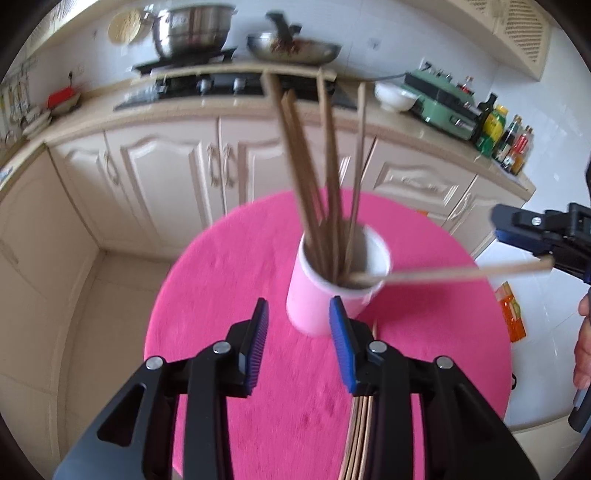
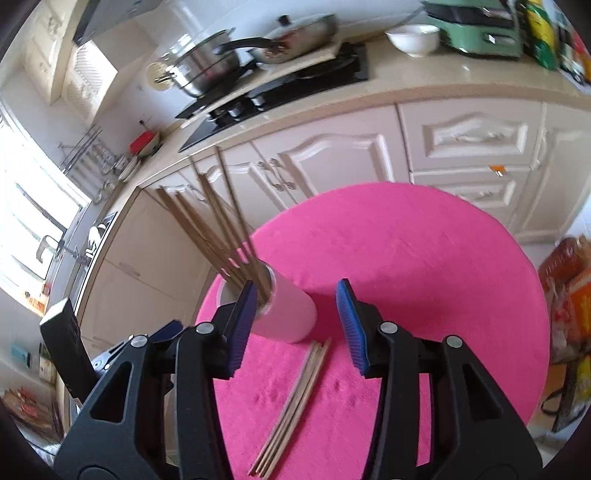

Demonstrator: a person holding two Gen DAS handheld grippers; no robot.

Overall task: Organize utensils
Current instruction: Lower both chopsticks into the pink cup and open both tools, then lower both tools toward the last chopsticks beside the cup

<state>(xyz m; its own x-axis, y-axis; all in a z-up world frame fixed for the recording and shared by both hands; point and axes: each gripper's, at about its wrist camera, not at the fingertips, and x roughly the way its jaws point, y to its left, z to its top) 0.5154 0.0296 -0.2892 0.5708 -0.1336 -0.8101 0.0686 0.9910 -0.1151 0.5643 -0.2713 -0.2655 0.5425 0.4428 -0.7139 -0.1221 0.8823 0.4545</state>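
A pale pink cup (image 1: pixel 332 291) stands on the round pink table (image 1: pixel 229 280) and holds several brown chopsticks (image 1: pixel 317 158). One more chopstick (image 1: pixel 443 274) lies nearly level with its tip at the cup's rim and its far end at my right gripper (image 1: pixel 517 236), whose jaws look open. My left gripper (image 1: pixel 299 347) is open and empty, just in front of the cup. Loose chopsticks (image 1: pixel 360 435) lie on the table under its right finger. In the right wrist view my right gripper (image 2: pixel 295 328) is open, with the cup (image 2: pixel 284 314) at its left finger and loose chopsticks (image 2: pixel 295 398) below.
A kitchen counter (image 1: pixel 184 107) with a stove, a steel pot (image 1: pixel 192 33) and a pan (image 1: pixel 291 48) runs behind the table. A white bowl (image 1: pixel 395 96), a green appliance (image 1: pixel 439 103) and bottles (image 1: pixel 506 136) stand at its right. Orange bags (image 2: pixel 569 295) sit beside the table.
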